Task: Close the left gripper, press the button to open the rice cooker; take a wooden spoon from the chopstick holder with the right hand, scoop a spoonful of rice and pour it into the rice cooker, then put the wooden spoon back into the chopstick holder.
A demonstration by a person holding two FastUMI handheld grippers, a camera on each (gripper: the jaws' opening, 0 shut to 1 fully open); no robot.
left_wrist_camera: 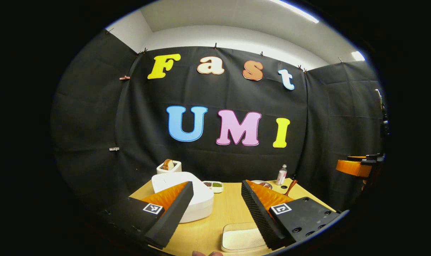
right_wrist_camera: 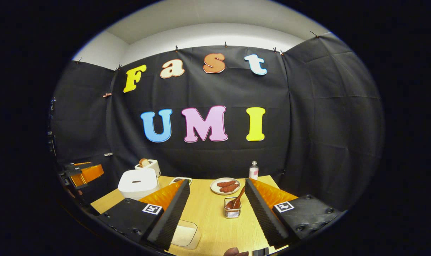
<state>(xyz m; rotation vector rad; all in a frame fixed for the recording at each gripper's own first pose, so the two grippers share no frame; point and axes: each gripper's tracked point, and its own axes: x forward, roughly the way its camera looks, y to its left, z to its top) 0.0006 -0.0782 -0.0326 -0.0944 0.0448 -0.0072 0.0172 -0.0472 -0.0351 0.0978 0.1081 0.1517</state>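
White rice cooker (right_wrist_camera: 138, 183) lid down, back left on table (right_wrist_camera: 215, 217) | wooden spoon (right_wrist_camera: 236, 201) standing in chopstick holder (right_wrist_camera: 232, 210) | left gripper (left_wrist_camera: 215, 209) jaws apart, empty | right gripper (right_wrist_camera: 217, 209) jaws apart, empty

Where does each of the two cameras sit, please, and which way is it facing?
Left gripper view: rides the left gripper, facing the wall over the closed white rice cooker; the other gripper shows far right.
Right gripper view: rides the right gripper, aimed at the wooden spoon in the wire chopstick holder.
Shared: the light wooden table, cooker, white toaster, shallow rice tray.
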